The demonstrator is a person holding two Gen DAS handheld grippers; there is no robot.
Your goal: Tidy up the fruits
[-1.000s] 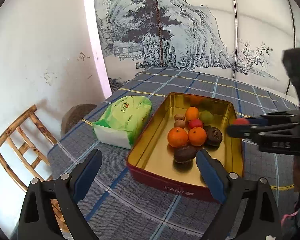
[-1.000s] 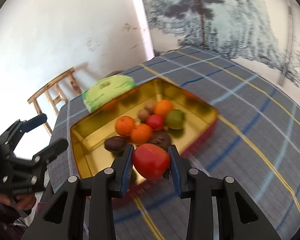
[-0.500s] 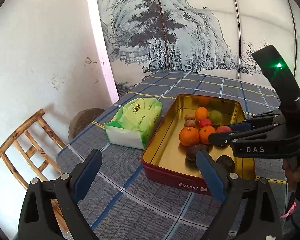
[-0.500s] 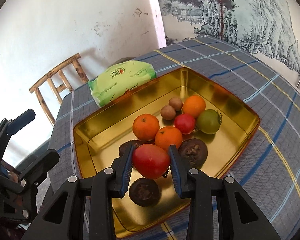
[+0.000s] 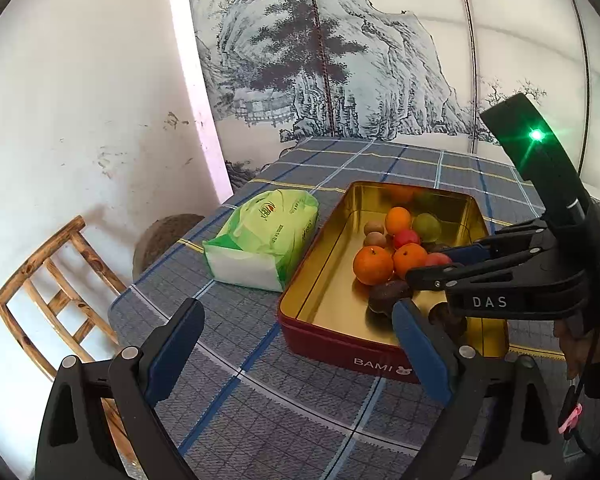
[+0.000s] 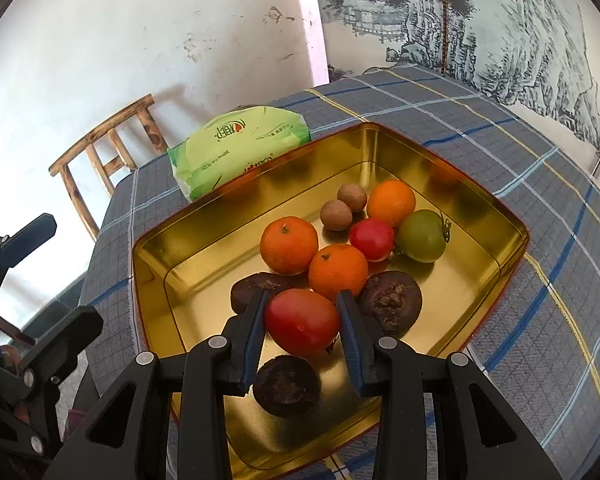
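Observation:
My right gripper [image 6: 302,322] is shut on a red tomato [image 6: 302,321] and holds it over the near part of a gold-lined red tin [image 6: 500,220]. In the tin lie three oranges [image 6: 289,245], a small red tomato [image 6: 371,238], a green tomato [image 6: 422,235], two small brown fruits [image 6: 336,215] and three dark wrinkled fruits [image 6: 391,302]. In the left wrist view the right gripper [image 5: 440,266] reaches into the tin [image 5: 324,336] from the right with the tomato [image 5: 437,259]. My left gripper [image 5: 296,340] stands open over the tablecloth, just left of the tin's near corner, with nothing between its fingers.
A green tissue pack [image 5: 262,242] lies on the checked tablecloth [image 5: 260,392] left of the tin. A wooden chair [image 5: 48,280] stands by the white wall off the table's left edge. A painted screen [image 5: 340,60] backs the table.
The right gripper has carried the red tomato from the tin's near edge to over its inside and a little lower. The left gripper has stayed open, almost still.

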